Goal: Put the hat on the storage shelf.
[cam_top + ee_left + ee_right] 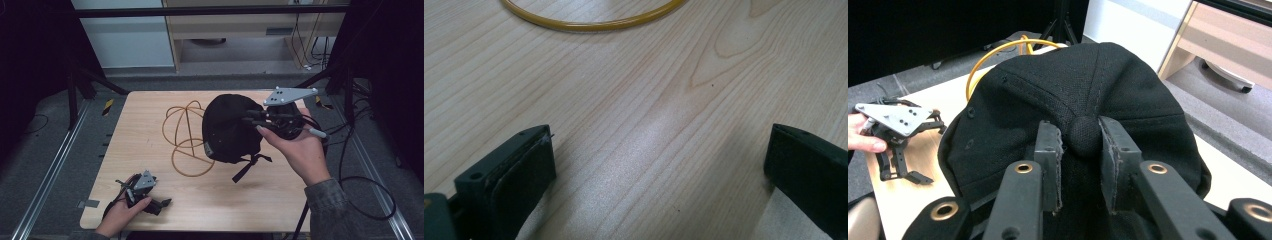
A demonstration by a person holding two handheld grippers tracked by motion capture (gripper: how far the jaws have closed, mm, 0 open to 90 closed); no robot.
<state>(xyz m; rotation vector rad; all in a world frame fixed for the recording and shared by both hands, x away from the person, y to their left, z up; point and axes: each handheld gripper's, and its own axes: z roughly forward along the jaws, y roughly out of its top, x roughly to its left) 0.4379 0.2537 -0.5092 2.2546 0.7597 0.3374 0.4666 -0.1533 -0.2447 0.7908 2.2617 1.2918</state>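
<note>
I see the pale wood-grain counter (150, 165) carrying everything, largest of all. Above its far right part I hold a black fabric baseball cap (227, 127) lifted off the surface, crown turned toward my right gripper (252, 120), its strap dangling below. In the right gripper view the fingers (1049, 150) are clenched on the small round black button (1084, 136) at the top of the cap's crown, one pad on each side of it, and my right hand (295, 147) carries the gripper with its grey three-cornered plate on top. Behind and to the left of the cap lies a thin yellow-orange looped cord (182, 132) on the counter, partly hidden by the cap. Near the front left corner my left hand (122, 212) rests with the left gripper (162, 204) low on the wood; its fingers (524, 165) are released, standing wide apart with bare counter between them, and a curve of the cord lies beyond them
</note>
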